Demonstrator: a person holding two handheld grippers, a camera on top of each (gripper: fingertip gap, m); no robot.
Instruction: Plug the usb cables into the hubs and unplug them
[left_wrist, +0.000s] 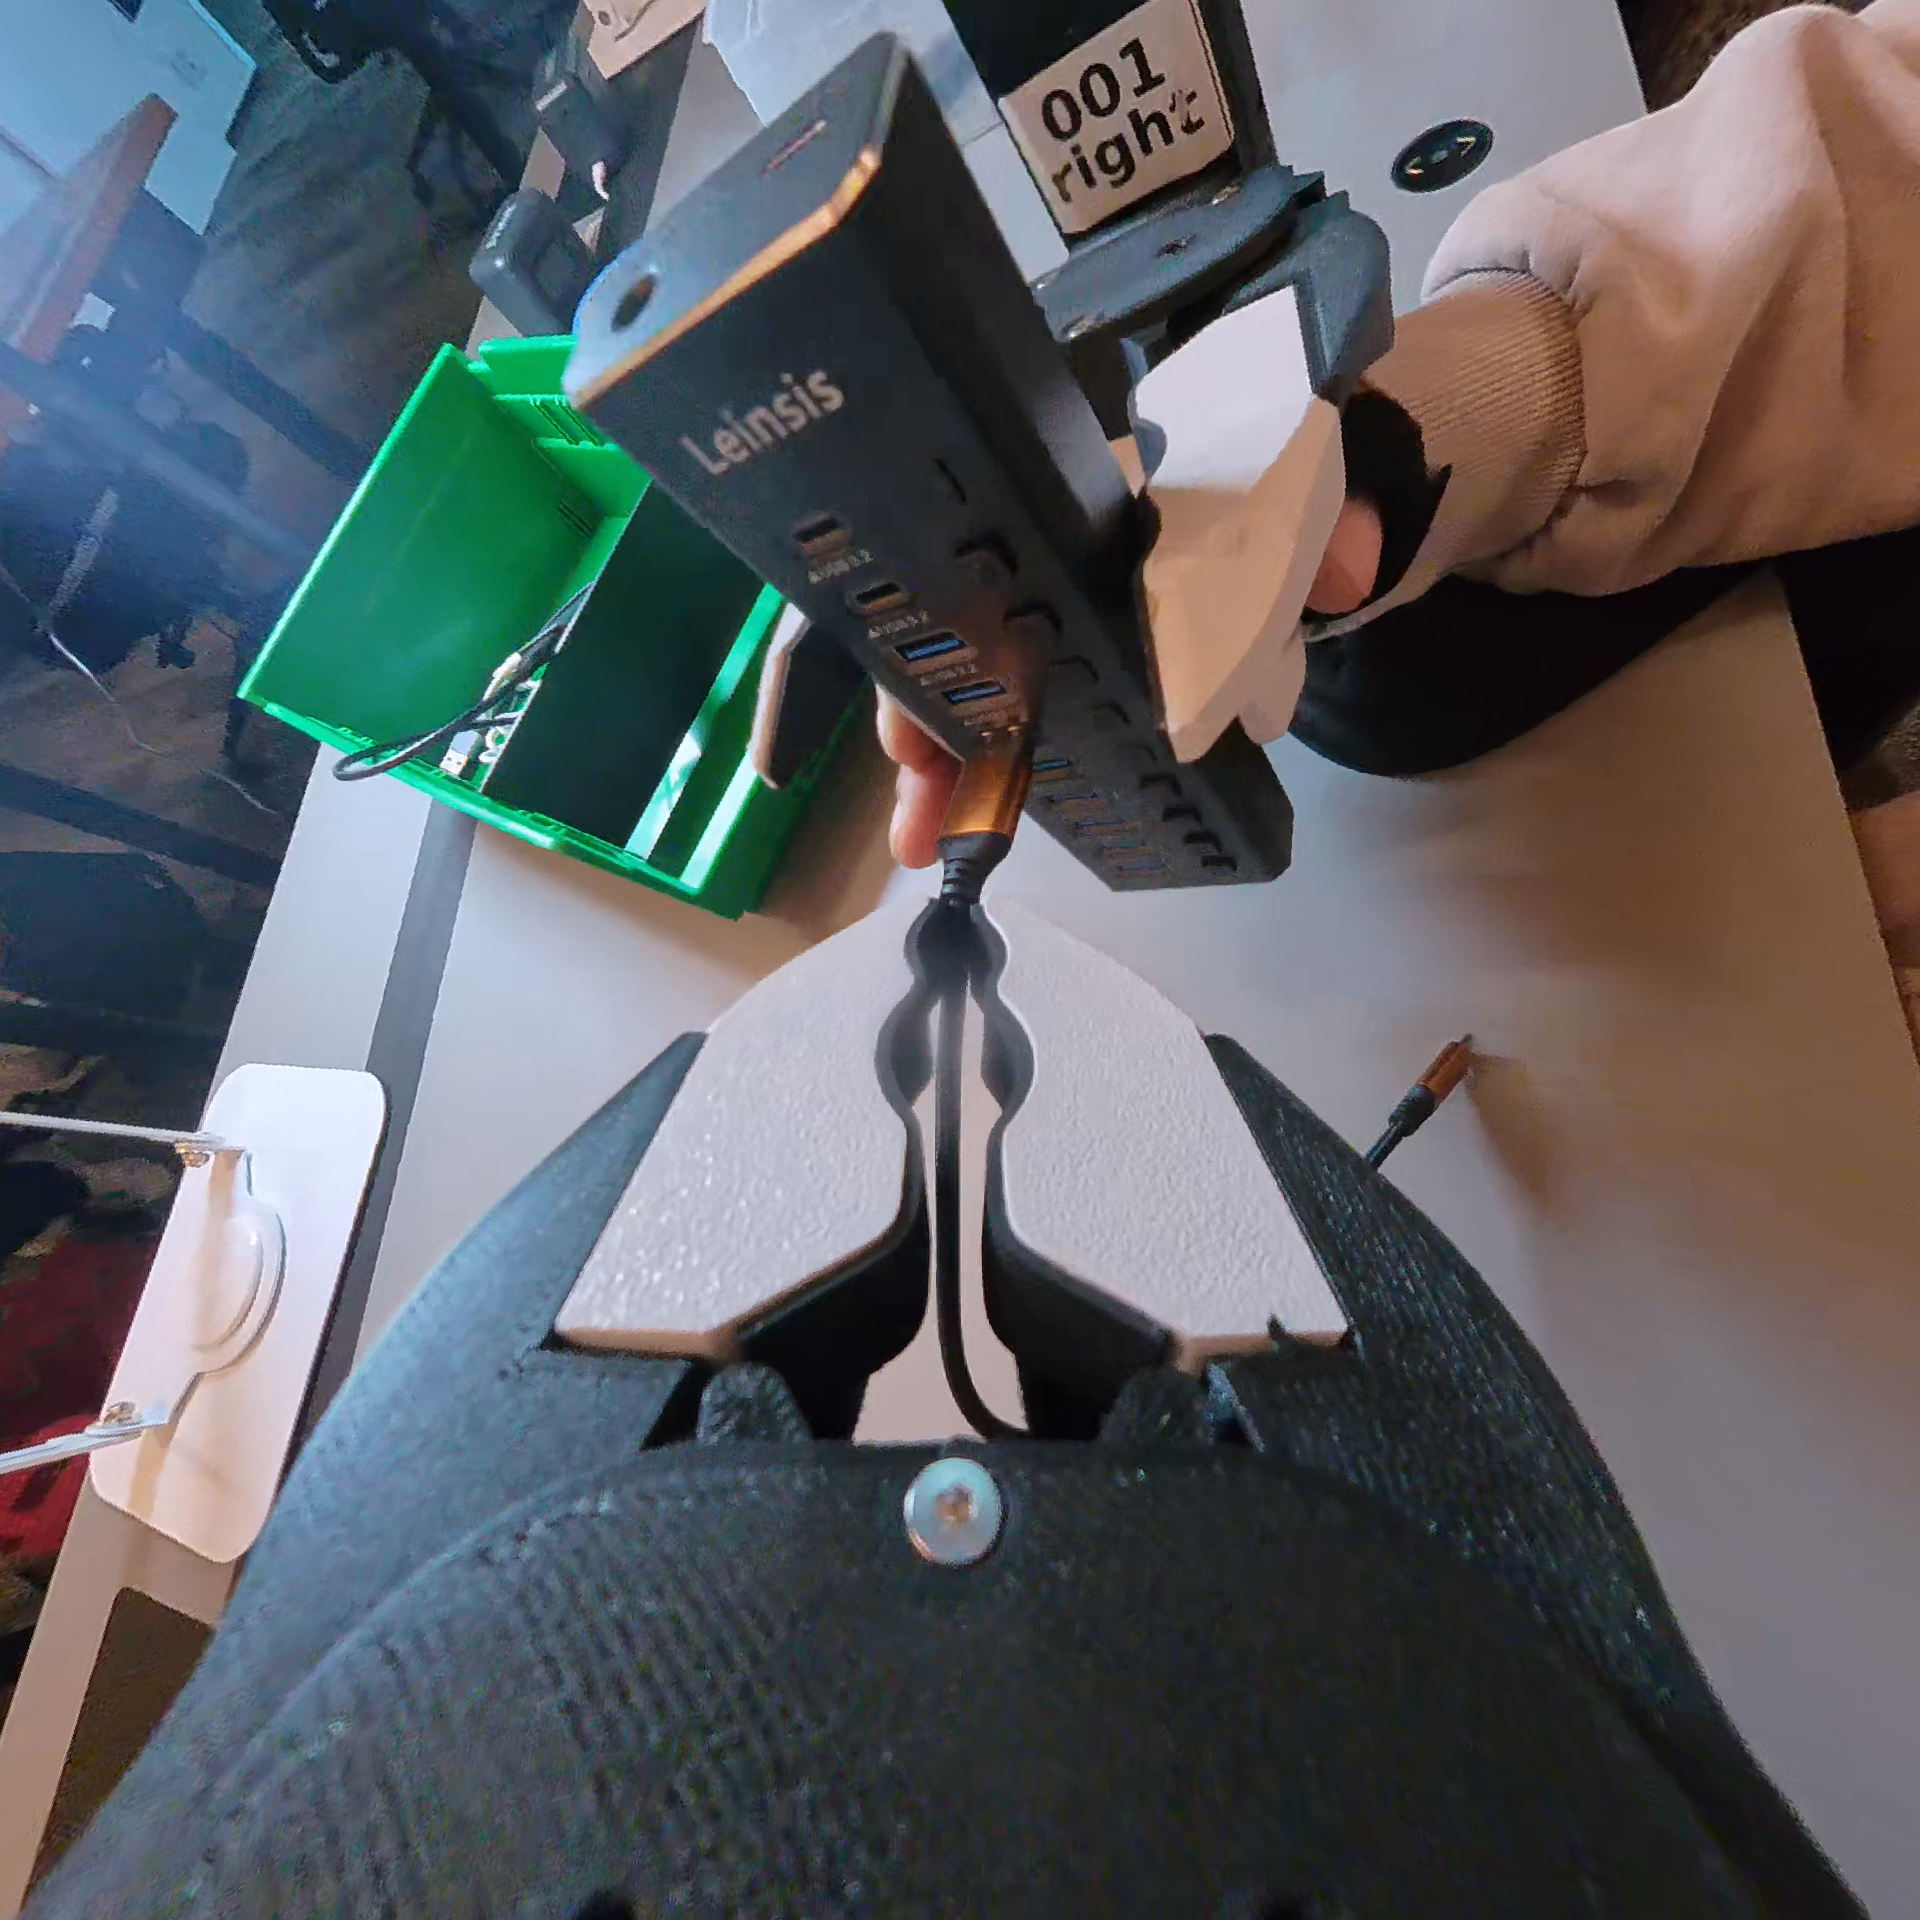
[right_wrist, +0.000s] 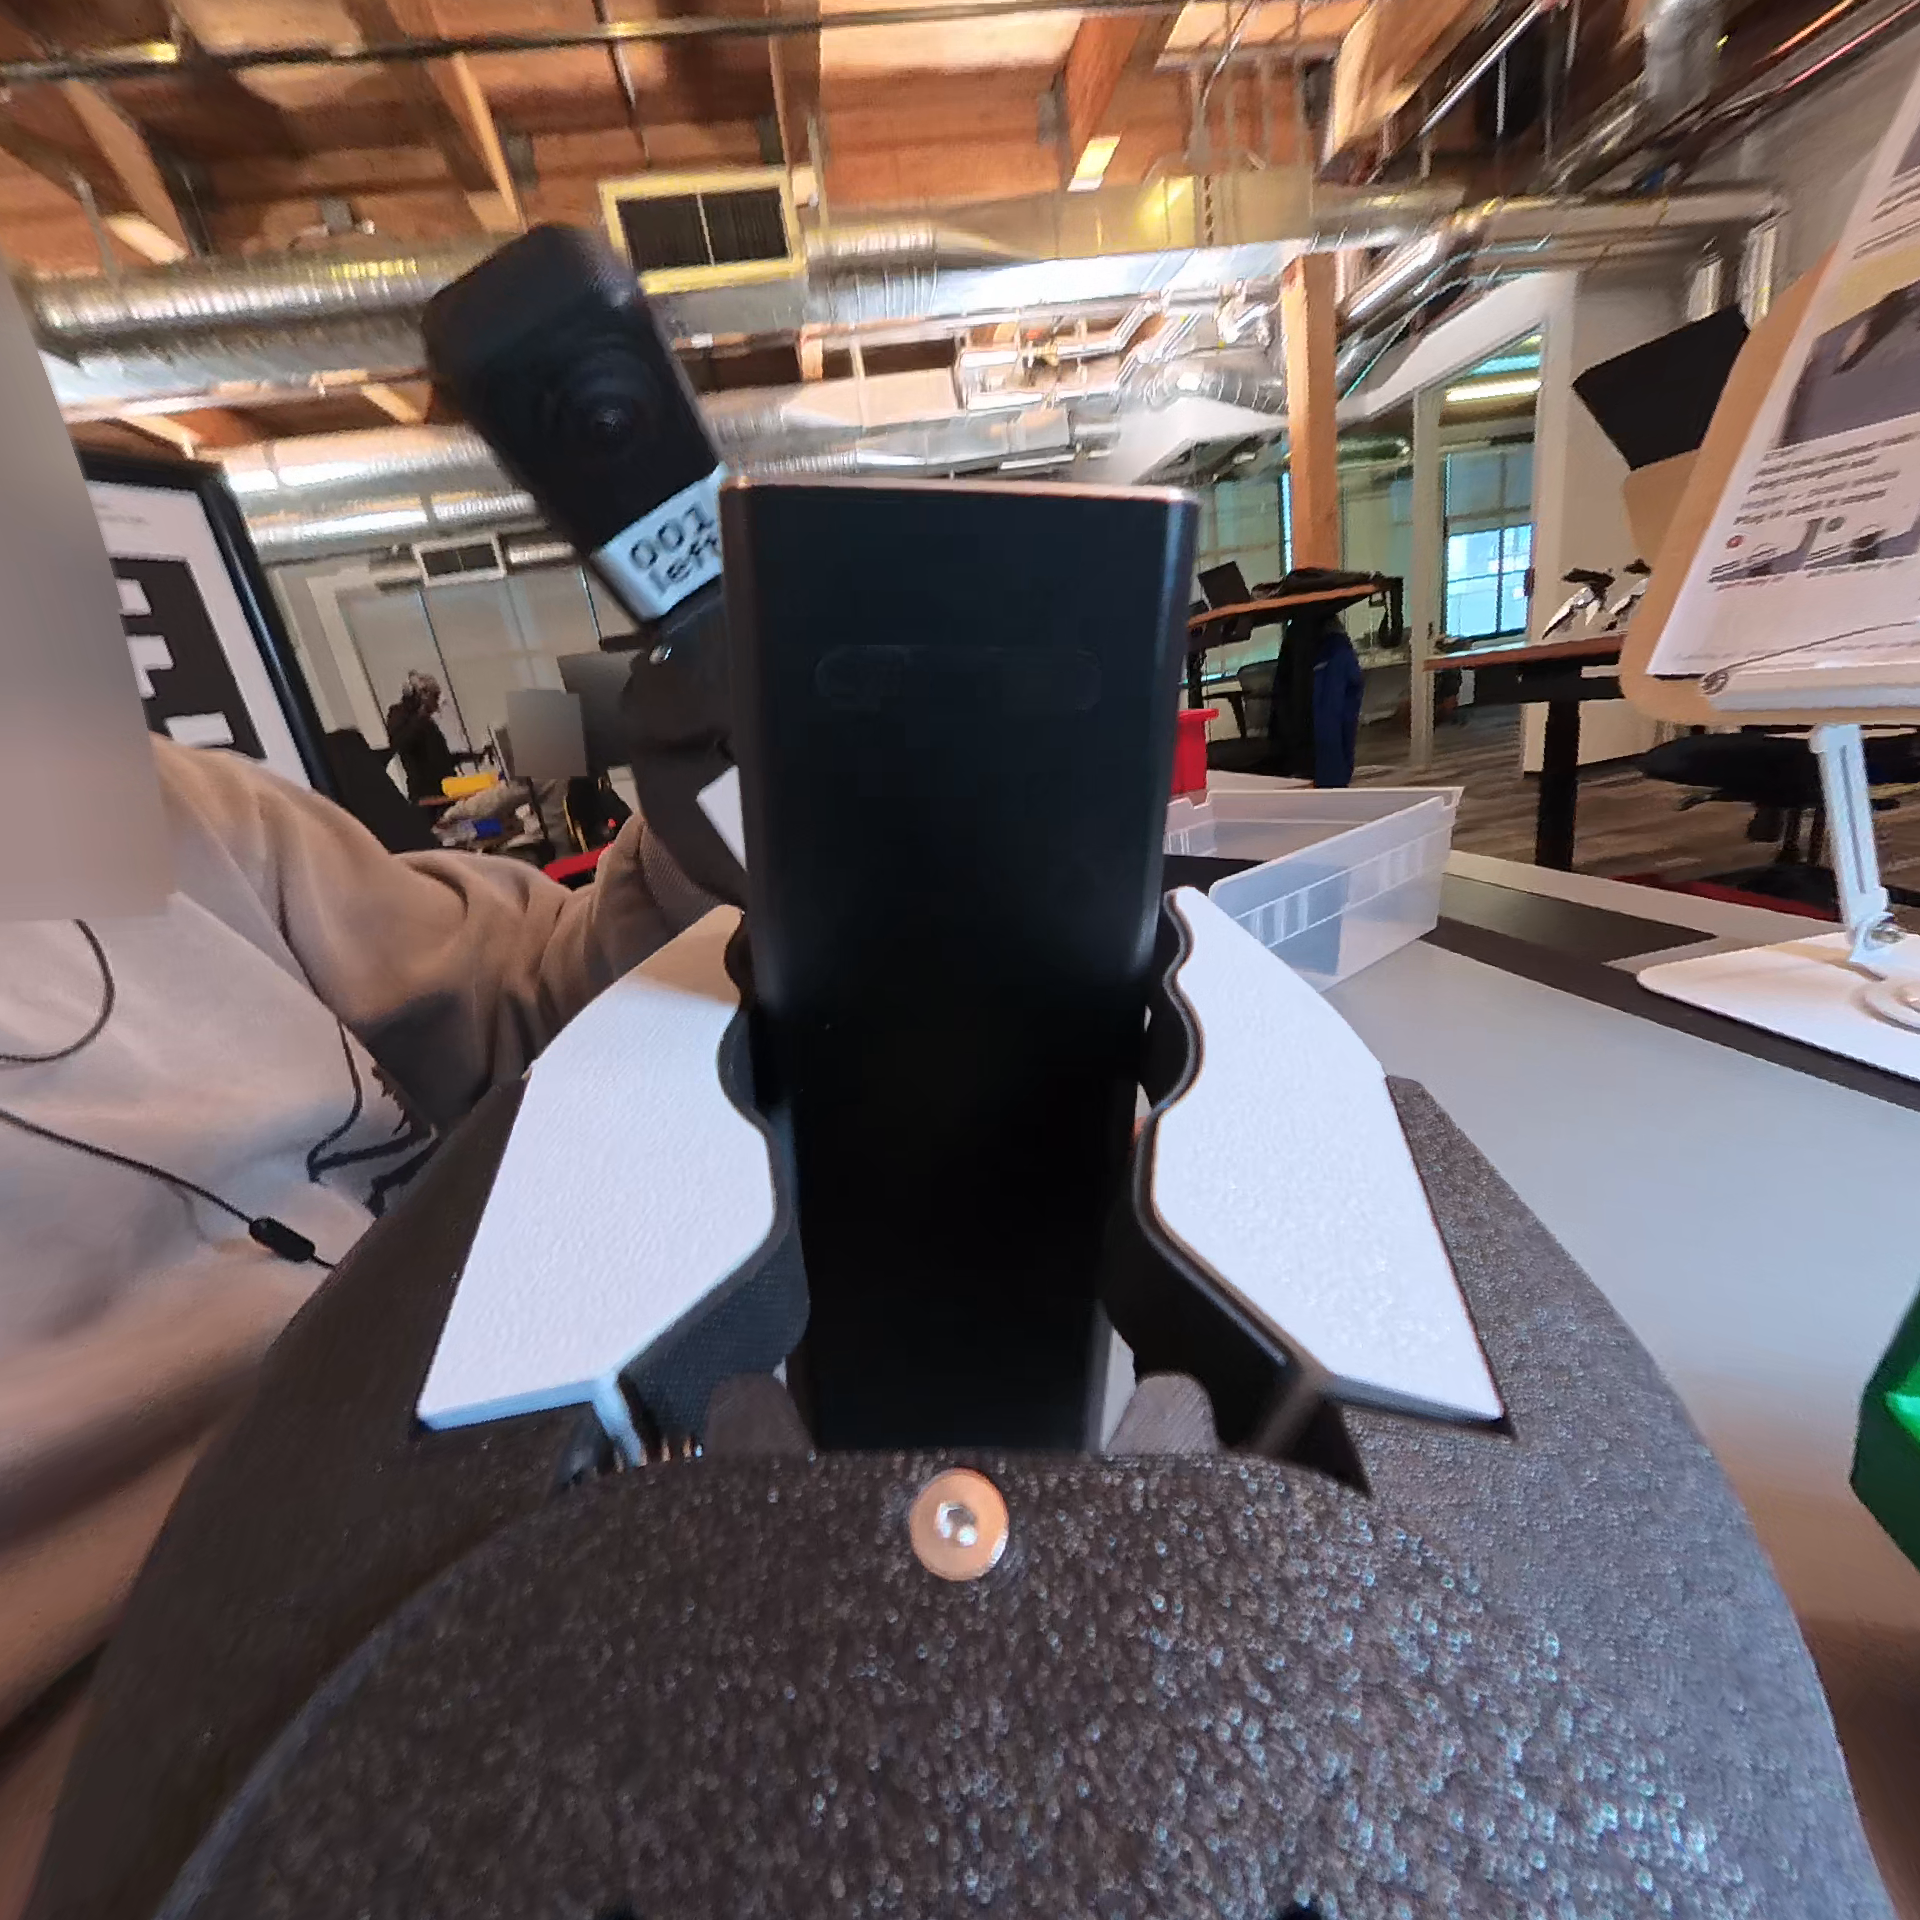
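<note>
Right now your left gripper (left_wrist: 954, 940) is pinched shut on the black cable (left_wrist: 951, 1174), which runs down the narrow slot between its white fingers (left_wrist: 790, 1132). Just past the tips, the cable's copper plug (left_wrist: 987, 800) sits at a port on the face of the black hub (left_wrist: 935, 499) (how deep it has gone in, you can't tell from either view). Your right gripper (right_wrist: 951, 997) is clamped on that hub's body, holding it up off the white table (left_wrist: 1507, 1299); in its own view the hub stands upright between the fingers (right_wrist: 623, 1174).

Farther out to the left, a green bin (left_wrist: 416, 582) rests on the table, with dark dividers inside and a thin black cable (left_wrist: 457, 727) trailing over its near wall. A second copper plug (left_wrist: 1439, 1081) lies loose on the table to the right. Beyond the hub in the right wrist view, a clear plastic bin (right_wrist: 1340, 914) sits on the table, its contents hard to make out.
</note>
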